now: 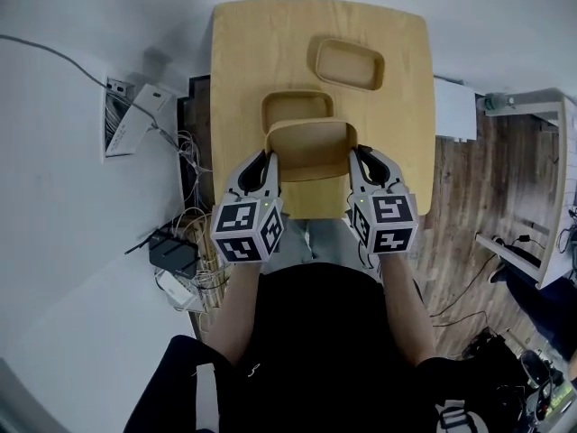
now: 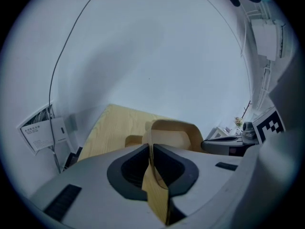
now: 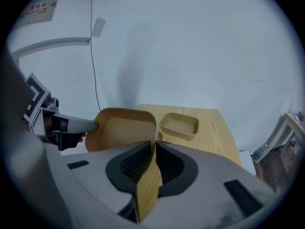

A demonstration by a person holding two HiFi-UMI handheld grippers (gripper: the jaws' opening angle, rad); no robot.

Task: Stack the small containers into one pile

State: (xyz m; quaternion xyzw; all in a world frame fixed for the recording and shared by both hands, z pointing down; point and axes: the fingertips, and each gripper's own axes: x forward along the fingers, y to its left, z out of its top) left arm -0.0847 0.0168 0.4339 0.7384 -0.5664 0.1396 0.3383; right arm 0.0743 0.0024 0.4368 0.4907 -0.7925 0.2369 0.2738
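Observation:
I hold a tan wooden container (image 1: 311,147) above the near part of the table (image 1: 242,52), one gripper at each side. My left gripper (image 1: 268,159) is shut on its left wall, which runs between the pads in the left gripper view (image 2: 151,149). My right gripper (image 1: 362,156) is shut on the right wall, with the container's hollow (image 3: 125,130) to its left. A second container (image 1: 297,106) sits on the table just beyond the held one. The third container (image 1: 350,63) lies farther back to the right, also in the right gripper view (image 3: 180,124).
The table stands against a white wall. Left of it on the floor lie tangled cables and a black box (image 1: 171,251), with a white box (image 1: 126,115) farther back. A white shelf frame (image 1: 545,197) stands on the wooden floor at right.

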